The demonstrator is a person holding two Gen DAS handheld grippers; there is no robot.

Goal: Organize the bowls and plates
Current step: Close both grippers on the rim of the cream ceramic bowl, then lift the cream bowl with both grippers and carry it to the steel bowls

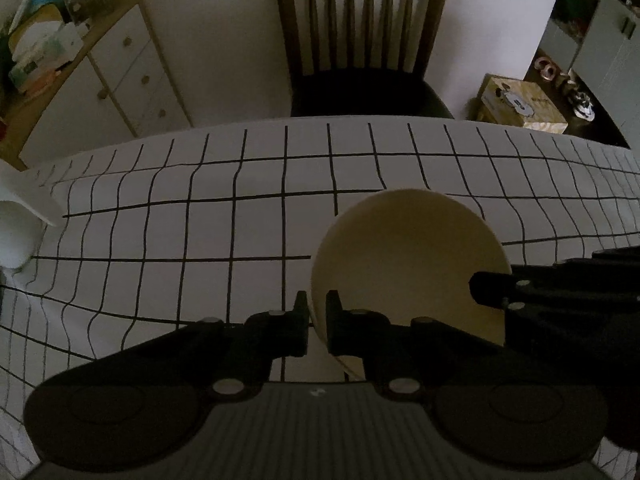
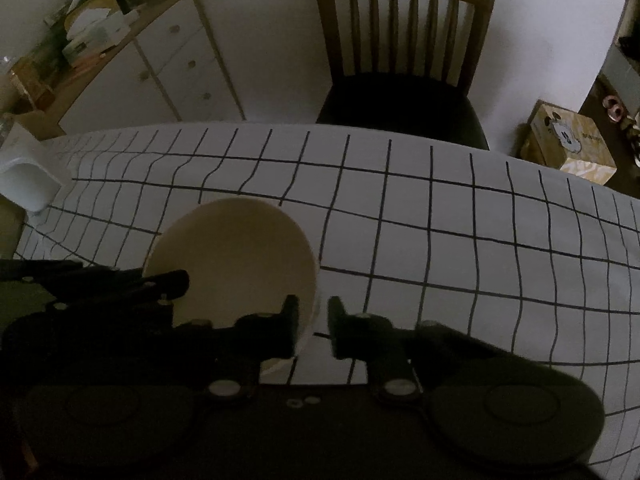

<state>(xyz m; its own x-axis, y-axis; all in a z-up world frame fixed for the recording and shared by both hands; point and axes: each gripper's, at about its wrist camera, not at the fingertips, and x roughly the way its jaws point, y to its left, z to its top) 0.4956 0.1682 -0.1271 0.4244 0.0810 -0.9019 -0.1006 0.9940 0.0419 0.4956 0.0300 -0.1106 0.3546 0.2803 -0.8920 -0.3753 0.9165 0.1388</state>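
A cream bowl [image 1: 404, 264] rests on the checked tablecloth [image 1: 200, 232]. My left gripper [image 1: 317, 312] is shut on the bowl's left rim, one finger inside the wall and one outside. In the right wrist view the same cream bowl [image 2: 236, 256] shows, and my right gripper [image 2: 313, 316] is shut on its right rim in the same way. Each view catches the other gripper at the bowl's far side: the right gripper [image 1: 492, 290] in the left wrist view, the left gripper [image 2: 168, 286] in the right wrist view.
A dark wooden chair [image 1: 360, 48] stands at the table's far edge. A white drawer cabinet [image 1: 120, 76] with clutter on top is at the back left. A white container [image 1: 20, 216] sits at the table's left end. A patterned box [image 1: 520, 104] lies at the back right.
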